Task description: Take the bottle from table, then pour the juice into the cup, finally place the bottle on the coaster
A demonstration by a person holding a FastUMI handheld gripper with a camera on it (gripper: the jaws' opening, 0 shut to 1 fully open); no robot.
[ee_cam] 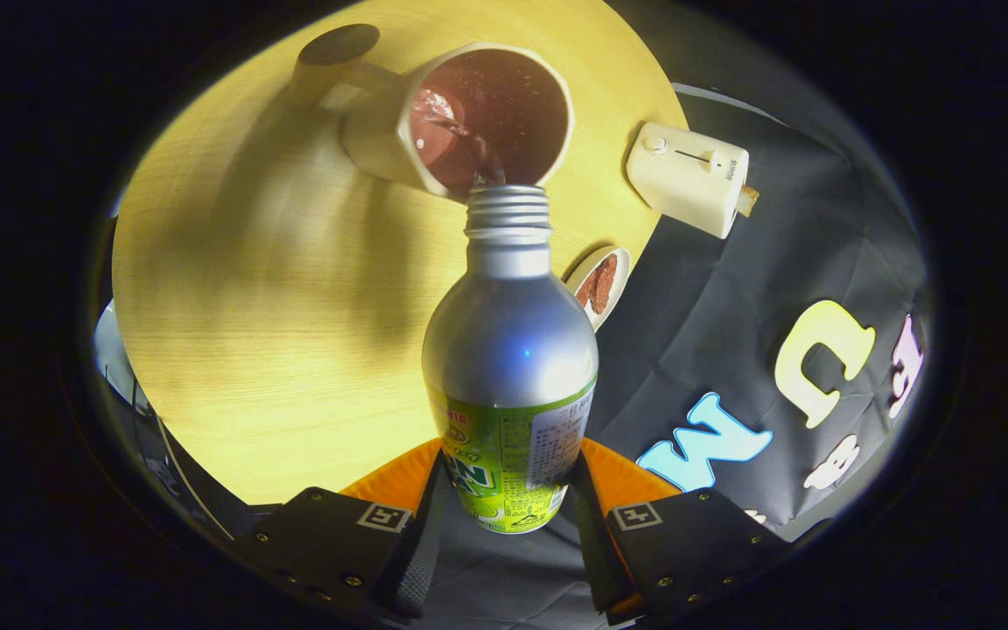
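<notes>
Bottle [510, 350] clamped between both fingers of tool [506, 516], tipped, juice [469, 144] streaming into cup [478, 118]. Neck to be kept over the rim, tilt eased slowly.

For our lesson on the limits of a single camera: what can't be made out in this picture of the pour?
- How much juice remains: the bottle is opaque.
- The bottle's base, hidden between the tool fingers.
- The cup fill depth: dark liquid, steep angle.
- The small plate, partly covered by the bottle.
- The white device marking: too small.

Booth: cloth wall [731, 350], wooden table [250, 306].
</notes>
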